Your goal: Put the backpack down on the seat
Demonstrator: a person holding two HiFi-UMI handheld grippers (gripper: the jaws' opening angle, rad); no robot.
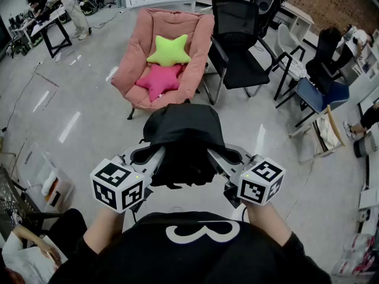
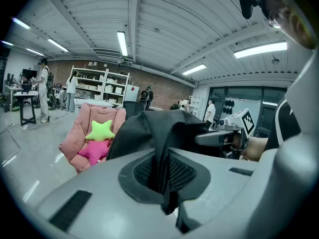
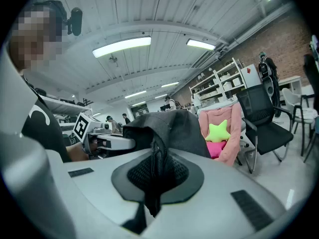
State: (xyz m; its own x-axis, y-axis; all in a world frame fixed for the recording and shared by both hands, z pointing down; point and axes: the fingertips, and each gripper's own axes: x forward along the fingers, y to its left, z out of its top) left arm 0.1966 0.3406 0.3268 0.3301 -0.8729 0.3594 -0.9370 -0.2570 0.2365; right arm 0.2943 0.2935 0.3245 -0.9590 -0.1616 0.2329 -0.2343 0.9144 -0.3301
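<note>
Black backpack point(image 1: 185, 132) held off the floor — left gripper point(image 1: 153, 157) and right gripper point(image 1: 225, 157) jaws clamped on its straps; pink chair point(image 1: 200, 34) ahead.

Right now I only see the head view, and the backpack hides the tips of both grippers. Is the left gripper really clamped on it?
Observer: Yes. In the left gripper view the left gripper is shut on a black strap of the backpack.
Operator: And the right one?
Observer: The right gripper view shows the right gripper shut on a black strap as well, with the strap running down between its jaws.
</note>
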